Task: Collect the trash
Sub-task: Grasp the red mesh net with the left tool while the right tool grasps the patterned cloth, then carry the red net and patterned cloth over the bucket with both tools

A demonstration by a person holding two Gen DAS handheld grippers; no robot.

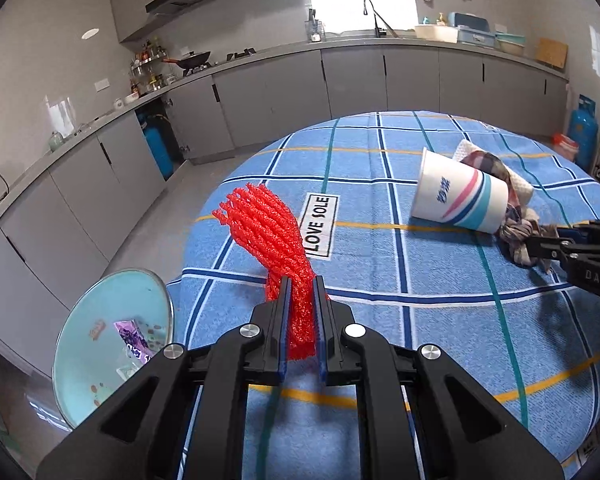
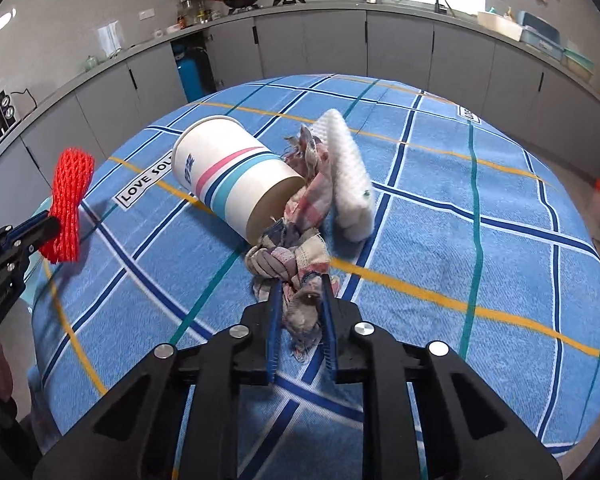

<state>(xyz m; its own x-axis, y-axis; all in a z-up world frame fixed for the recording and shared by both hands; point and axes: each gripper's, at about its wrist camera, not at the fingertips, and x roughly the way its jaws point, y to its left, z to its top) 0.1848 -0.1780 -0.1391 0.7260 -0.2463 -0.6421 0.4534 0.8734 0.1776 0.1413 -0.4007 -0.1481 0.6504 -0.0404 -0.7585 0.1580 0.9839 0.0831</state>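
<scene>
My left gripper [image 1: 301,280] is shut on a red foam net [image 1: 268,232], which sticks up above the blue checked tablecloth [image 1: 420,312]. The right wrist view shows the same red net [image 2: 69,196] at the far left, pinched by the left gripper [image 2: 50,226]. My right gripper [image 2: 302,284] is shut on the near end of a crumpled checked cloth [image 2: 296,248]. The cloth lies against the mouth of a tipped paper cup [image 2: 228,172] with pink and blue stripes. A white foam sleeve [image 2: 348,172] lies just behind the cloth. The cup [image 1: 460,196] and the right gripper [image 1: 534,246] also show in the left wrist view.
A light blue bin [image 1: 112,344] holding wrappers stands on the floor below the table's left edge. Grey kitchen cabinets [image 1: 276,92] and a worktop curve around the back. A blue gas cylinder [image 1: 582,132] stands at the far right.
</scene>
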